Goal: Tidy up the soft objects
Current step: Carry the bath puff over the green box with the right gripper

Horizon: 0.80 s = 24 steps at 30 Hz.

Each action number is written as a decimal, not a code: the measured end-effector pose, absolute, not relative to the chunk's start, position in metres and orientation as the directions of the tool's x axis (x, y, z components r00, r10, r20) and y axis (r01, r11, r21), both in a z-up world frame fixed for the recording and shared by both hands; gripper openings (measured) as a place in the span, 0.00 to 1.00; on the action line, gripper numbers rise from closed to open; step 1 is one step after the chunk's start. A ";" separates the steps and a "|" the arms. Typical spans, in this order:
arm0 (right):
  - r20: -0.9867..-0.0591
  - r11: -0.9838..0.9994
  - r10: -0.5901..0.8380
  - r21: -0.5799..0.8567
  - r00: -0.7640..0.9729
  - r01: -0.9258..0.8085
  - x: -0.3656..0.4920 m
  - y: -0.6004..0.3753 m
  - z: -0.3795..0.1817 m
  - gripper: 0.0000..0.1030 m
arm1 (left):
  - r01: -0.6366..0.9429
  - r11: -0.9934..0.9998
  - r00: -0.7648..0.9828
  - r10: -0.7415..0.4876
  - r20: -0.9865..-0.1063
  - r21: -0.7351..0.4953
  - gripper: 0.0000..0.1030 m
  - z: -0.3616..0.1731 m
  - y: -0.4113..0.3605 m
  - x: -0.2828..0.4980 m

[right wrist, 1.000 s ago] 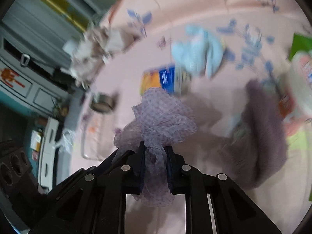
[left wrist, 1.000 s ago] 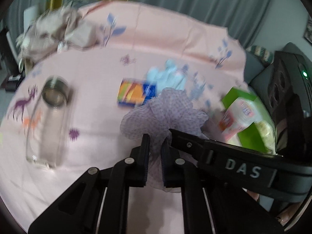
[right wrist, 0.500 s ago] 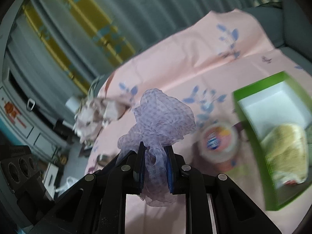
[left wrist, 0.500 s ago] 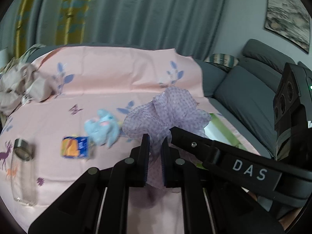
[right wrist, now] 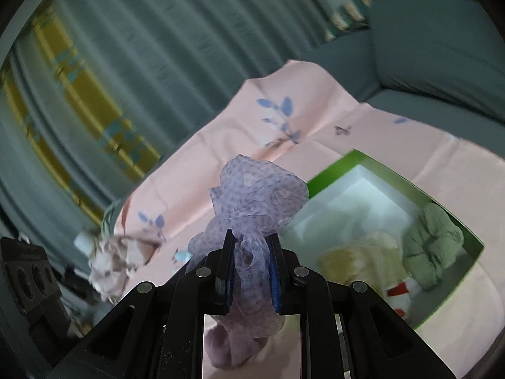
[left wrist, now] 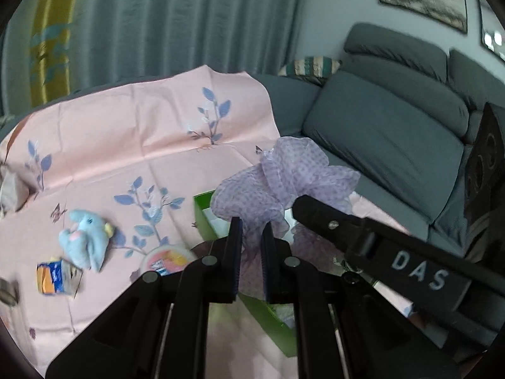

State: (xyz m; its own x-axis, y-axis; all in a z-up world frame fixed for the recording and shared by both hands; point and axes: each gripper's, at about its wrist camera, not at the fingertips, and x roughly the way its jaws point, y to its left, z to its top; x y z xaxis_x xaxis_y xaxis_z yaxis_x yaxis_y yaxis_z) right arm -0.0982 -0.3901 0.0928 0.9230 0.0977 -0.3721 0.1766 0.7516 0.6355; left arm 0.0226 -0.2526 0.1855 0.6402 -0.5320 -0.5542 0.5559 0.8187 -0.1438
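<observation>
Right now both of your tongs are clenched on the same piece: the left tongs (left wrist: 250, 230) and the right tongs (right wrist: 251, 246) each pinch the lilac dotted mesh scarf (right wrist: 257, 189), which bunches up above the tips and hangs in the air.

Largest first: the pink leaf-print sheet (left wrist: 126, 145) lies beneath and ahead of both tongs. The green box (right wrist: 356, 158) sits just right of the right tongs, already holding a green cloth (right wrist: 432, 243) and a cream soft item (right wrist: 359, 255). Left of the left tongs lie a blue plush toy (left wrist: 85, 237) and a small orange-and-blue packet (left wrist: 52, 276).

The risk I see: the scarf's tail dangles below the right tongs, so if you let go short of the box, it could drape over the rim. Pulling the two tongs apart could also stretch or snag the thin mesh.
</observation>
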 end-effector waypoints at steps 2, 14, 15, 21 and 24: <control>-0.379 0.728 0.069 0.652 0.923 0.214 -0.100 -0.404 0.086 0.19 | 0.573 0.807 0.618 -0.541 -0.571 -0.145 0.09 0.179 -0.264 0.026; -0.507 0.591 -0.037 0.684 0.861 0.428 -0.099 -0.455 0.039 0.19 | 0.603 0.790 0.553 -0.518 -0.652 -0.117 0.09 0.150 -0.312 0.044; -0.518 0.577 -0.041 0.686 0.855 0.443 -0.098 -0.457 0.036 0.19 | 0.604 0.789 0.549 -0.517 -0.657 -0.115 0.09 0.148 -0.313 0.045; -0.559 0.545 -0.070 0.672 0.826 0.501 -0.102 -0.466 0.026 0.19 | 0.570 0.818 0.568 -0.463 -0.681 -0.080 0.09 0.141 -0.316 0.051; -0.589 0.531 -0.105 0.648 0.801 0.546 -0.105 -0.471 0.023 0.19 | 0.574 0.814 0.566 -0.475 -0.674 -0.090 0.09 0.141 -0.315 0.053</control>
